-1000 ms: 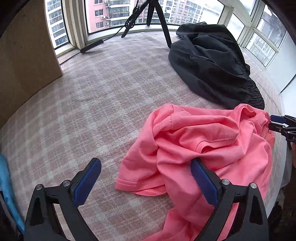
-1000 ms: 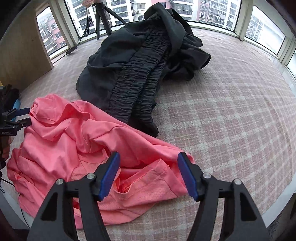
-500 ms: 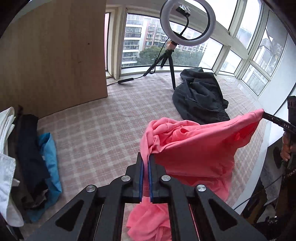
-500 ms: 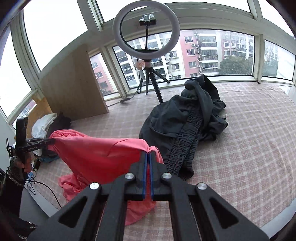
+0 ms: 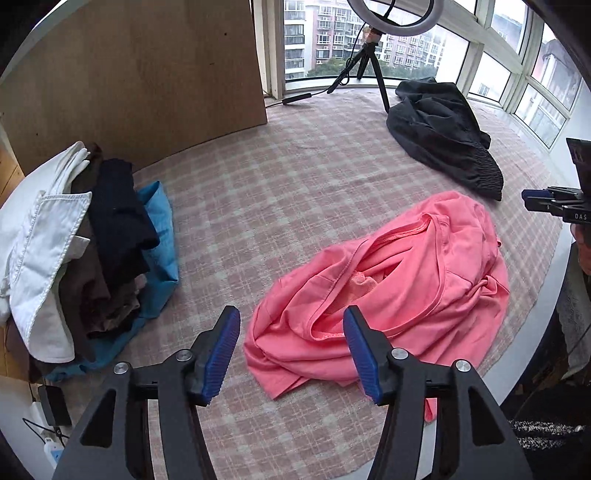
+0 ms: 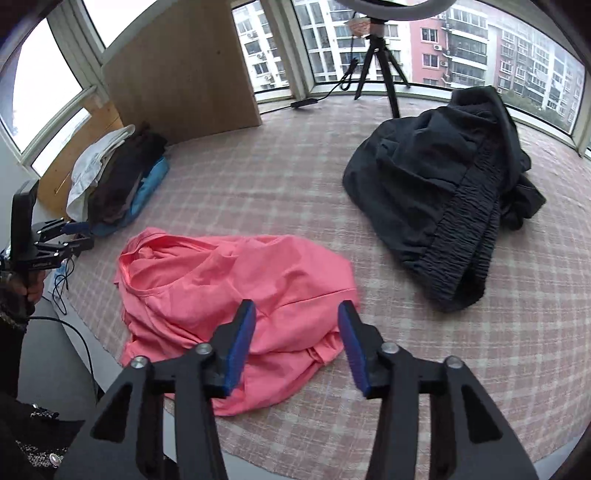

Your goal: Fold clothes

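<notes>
Left wrist cam: left gripper (image 5: 291, 354) & right gripper (image 6: 297, 345) jaws are spreading, gripping nothing; soft pink shirt (image 5: 388, 291) is lying crumpled on checked fabric (image 5: 288, 192), near ruched black garment (image 6: 443, 192).

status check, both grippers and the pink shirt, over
Left gripper and right gripper jaws opening, nothing between them. Crumpled pink cotton shirt lying unfolded on checked mat. Nothing in the way.

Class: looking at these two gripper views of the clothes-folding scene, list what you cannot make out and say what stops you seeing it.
- pink shirt: near hem, right wrist view, behind the right gripper.
- stack of clothes: lower garments, left wrist view, covered by those above.
- ring light: top cut off by the frame edge, both views.
</notes>
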The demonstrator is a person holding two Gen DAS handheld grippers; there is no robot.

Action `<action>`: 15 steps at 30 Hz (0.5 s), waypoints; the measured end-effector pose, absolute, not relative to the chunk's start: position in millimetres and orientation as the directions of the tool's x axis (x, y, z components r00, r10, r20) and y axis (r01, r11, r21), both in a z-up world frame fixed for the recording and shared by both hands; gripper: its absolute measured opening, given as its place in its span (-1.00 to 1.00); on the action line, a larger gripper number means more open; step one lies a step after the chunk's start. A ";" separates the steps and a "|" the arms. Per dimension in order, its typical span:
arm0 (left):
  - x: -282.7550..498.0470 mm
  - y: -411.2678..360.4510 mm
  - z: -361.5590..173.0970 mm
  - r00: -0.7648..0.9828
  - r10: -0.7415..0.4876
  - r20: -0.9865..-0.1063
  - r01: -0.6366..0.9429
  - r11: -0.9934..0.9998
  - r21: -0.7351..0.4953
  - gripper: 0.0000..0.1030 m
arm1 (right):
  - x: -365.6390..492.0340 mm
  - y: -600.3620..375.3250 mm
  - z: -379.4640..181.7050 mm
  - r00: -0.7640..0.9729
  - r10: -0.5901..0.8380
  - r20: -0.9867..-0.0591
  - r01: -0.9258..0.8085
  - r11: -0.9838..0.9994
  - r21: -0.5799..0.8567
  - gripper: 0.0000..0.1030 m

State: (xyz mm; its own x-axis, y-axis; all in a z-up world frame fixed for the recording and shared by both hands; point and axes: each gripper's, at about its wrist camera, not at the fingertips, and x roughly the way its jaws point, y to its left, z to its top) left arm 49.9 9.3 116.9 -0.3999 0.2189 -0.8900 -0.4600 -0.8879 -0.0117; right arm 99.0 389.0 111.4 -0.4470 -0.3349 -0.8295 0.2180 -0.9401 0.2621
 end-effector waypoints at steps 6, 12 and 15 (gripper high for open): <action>28.1 27.4 72.3 -0.298 0.233 -0.926 -0.477 -0.876 -0.067 0.08 | 78.5 297.5 64.4 -0.333 -0.298 -0.895 0.433 -0.891 0.135 0.19; 16.2 23.0 53.7 -0.253 0.224 -0.941 -0.440 -0.893 -0.095 -0.87 | 80.7 300.9 72.7 -0.349 -0.304 -0.886 0.431 -0.892 0.136 -0.97; 13.4 14.1 72.3 -0.294 0.241 -0.925 -0.415 -0.904 -0.103 -0.90 | 86.0 329.5 110.5 -0.432 -0.350 -0.831 0.391 -0.903 0.177 -0.98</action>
State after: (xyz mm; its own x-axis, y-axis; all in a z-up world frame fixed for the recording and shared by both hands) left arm 13.4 14.1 72.3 -0.2945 0.2406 -0.9249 -0.4146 -0.9042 -0.1032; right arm 86.0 329.5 110.5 -0.4323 -0.3496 -0.8312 0.3906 -0.9034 0.1768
